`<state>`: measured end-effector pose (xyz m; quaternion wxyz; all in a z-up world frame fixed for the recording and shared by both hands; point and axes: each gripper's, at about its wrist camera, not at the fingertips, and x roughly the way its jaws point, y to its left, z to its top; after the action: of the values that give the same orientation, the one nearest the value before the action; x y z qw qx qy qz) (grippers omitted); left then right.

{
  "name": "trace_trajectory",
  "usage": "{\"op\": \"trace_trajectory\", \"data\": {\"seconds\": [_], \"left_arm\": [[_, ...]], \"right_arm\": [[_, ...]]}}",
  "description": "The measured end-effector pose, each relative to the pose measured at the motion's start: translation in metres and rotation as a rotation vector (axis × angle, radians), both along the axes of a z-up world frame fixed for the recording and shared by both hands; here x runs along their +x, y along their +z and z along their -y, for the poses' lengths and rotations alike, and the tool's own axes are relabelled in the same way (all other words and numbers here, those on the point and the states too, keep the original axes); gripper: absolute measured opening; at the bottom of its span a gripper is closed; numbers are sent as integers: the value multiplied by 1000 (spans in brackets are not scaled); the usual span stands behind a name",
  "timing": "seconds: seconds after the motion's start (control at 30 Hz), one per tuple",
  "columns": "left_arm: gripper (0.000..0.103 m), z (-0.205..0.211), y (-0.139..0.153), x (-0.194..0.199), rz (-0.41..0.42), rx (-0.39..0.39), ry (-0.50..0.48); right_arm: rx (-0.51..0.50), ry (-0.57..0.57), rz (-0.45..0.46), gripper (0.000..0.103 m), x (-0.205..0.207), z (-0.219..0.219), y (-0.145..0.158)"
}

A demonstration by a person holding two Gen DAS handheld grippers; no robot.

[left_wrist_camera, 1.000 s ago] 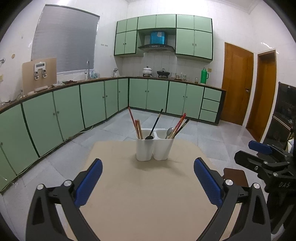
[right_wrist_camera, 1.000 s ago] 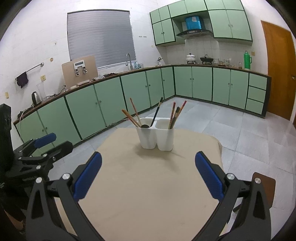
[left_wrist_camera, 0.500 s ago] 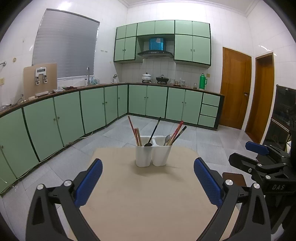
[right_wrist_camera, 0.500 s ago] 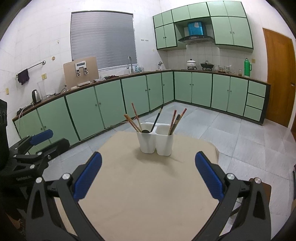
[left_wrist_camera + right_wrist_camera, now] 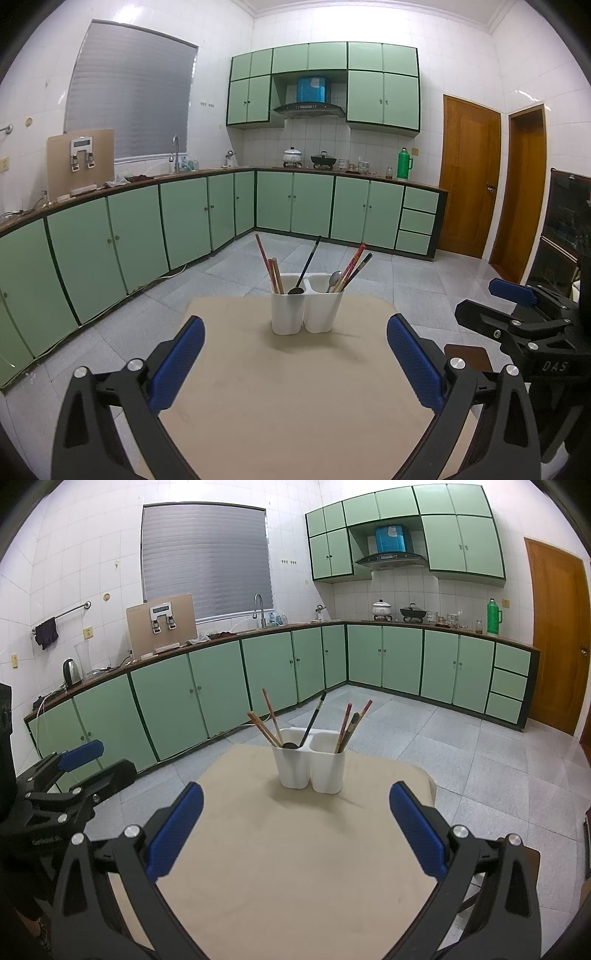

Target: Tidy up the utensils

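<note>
A white two-compartment utensil holder [image 5: 306,310] [image 5: 309,766] stands upright near the far edge of the beige table [image 5: 295,387] [image 5: 295,849]. Its left cup holds reddish chopsticks [image 5: 269,264] and a black ladle [image 5: 304,271]. Its right cup holds a metal spoon [image 5: 333,278] and more chopsticks [image 5: 352,264]. My left gripper [image 5: 295,363] is open above the near part of the table, well short of the holder, with nothing between its fingers. My right gripper [image 5: 295,832] is open too, likewise empty, and appears at the right of the left wrist view [image 5: 517,306].
Green base cabinets [image 5: 147,229] run along the left and back walls under a cluttered counter. Grey tiled floor [image 5: 406,277] surrounds the table. Two wooden doors [image 5: 469,177] stand at the right. A brown stool [image 5: 469,356] sits beside the table's right edge.
Both grippers have tilted up and drawn back slightly, so the holder sits lower and smaller in each view. Both stay open and empty; the holder has not moved.
</note>
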<state>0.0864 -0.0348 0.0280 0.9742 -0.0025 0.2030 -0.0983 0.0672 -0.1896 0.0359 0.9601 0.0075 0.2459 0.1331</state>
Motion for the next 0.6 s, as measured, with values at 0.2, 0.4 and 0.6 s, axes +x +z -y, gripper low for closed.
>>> {"op": "trace_trajectory", "data": {"seconds": [0.2, 0.4, 0.6], "left_arm": [[97, 0, 1, 0, 1, -2, -1], [97, 0, 1, 0, -1, -1, 0], [97, -1, 1, 0, -1, 0, -1]], "right_arm": [[0, 0, 1, 98, 0, 0, 2], [0, 0, 0, 98, 0, -1, 2], [1, 0, 0, 98, 0, 0, 3]]}}
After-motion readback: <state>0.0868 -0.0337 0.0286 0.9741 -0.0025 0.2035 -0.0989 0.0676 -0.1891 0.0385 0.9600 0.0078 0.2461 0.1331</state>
